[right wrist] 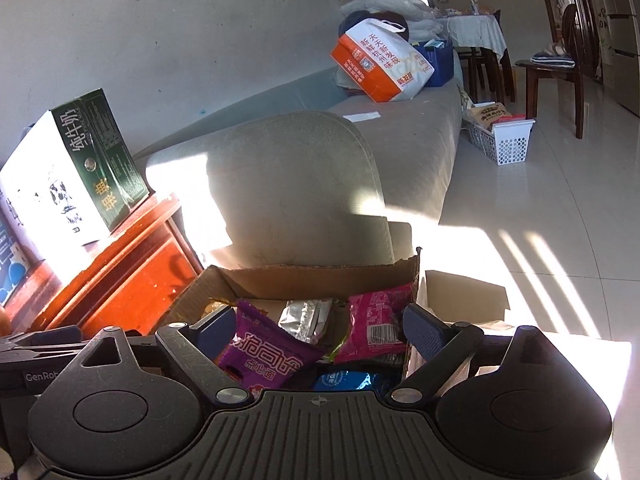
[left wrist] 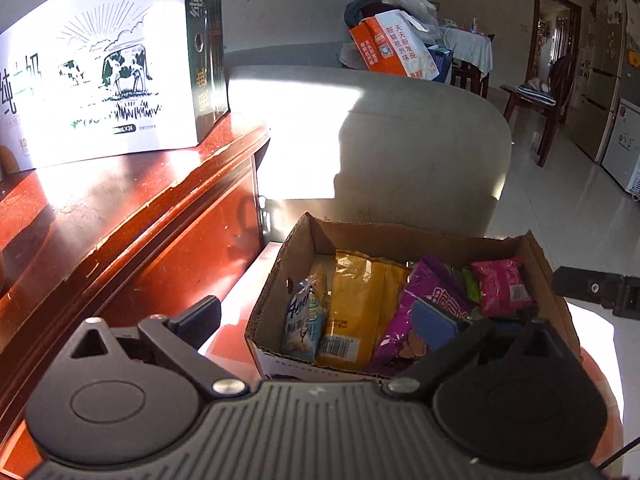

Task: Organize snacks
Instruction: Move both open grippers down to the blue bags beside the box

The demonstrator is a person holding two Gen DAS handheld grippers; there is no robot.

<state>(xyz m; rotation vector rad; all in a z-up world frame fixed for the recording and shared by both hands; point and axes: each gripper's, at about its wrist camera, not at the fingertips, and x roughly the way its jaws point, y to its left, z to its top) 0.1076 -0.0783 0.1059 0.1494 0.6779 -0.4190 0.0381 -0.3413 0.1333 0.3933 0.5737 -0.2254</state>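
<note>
Snacks sit packed in the open cardboard box (left wrist: pixel 400 236), which stands beside the red wooden cabinet (left wrist: pixel 120 216) with the grey sofa arm (left wrist: pixel 420 140) behind it. Inside: a purple noodle packet (left wrist: pixel 416 312) in the middle, long axis running away from the cameras, a yellow packet (left wrist: pixel 356 304) and a small blue-white pouch (left wrist: pixel 304 320) toward the left wall, a pink packet (left wrist: pixel 502 286) at the far right corner (a silver one shows too). The left gripper (left wrist: pixel 328 316) hangs wide open, holding nothing, over the near-left edge. The right gripper (right wrist: pixel 320 328), also spread and empty, straddles the purple packet, so it looks nearer.
</note>
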